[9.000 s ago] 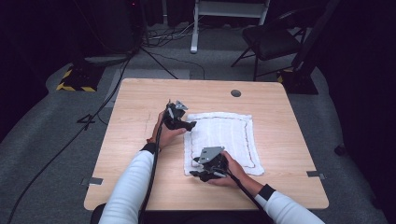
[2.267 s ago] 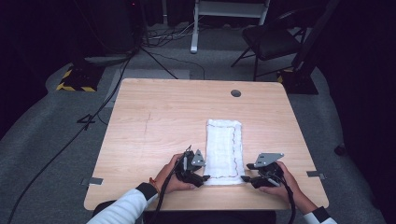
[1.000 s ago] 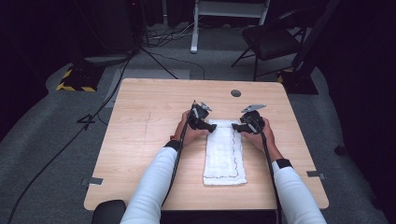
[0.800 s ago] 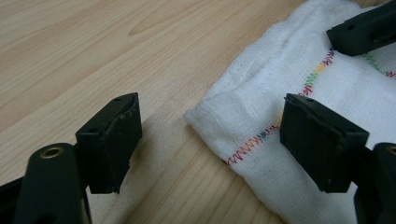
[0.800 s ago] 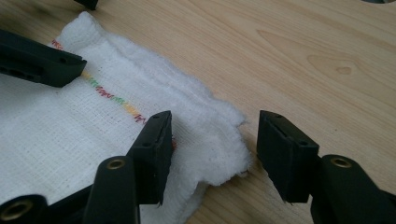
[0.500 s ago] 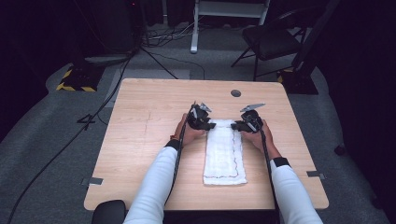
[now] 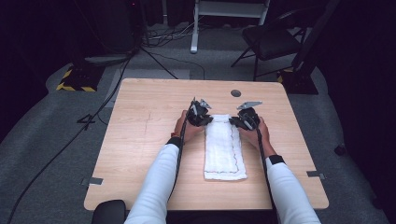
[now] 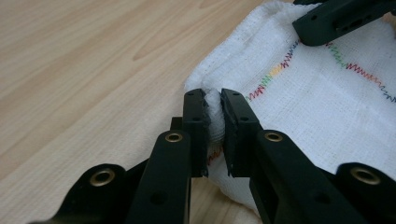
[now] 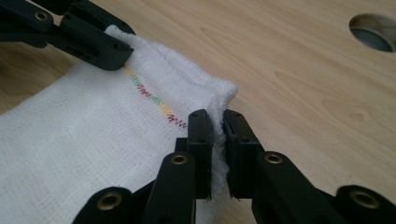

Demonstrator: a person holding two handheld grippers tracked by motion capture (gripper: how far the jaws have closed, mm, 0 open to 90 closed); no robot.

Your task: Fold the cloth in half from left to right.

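Wooden table (image 7: 140,140), chair (image 7: 271,39) behind, both claws pinching folded towel (image 7: 224,149)

A white woven cloth (image 7: 225,148) is edged with a zigzag stitched line in red, green, yellow and blue; it is laid on a pale wood-grain table (image 7: 140,140). Black jaws are seen on both grippers; white sleeves (image 7: 156,182) are worn.
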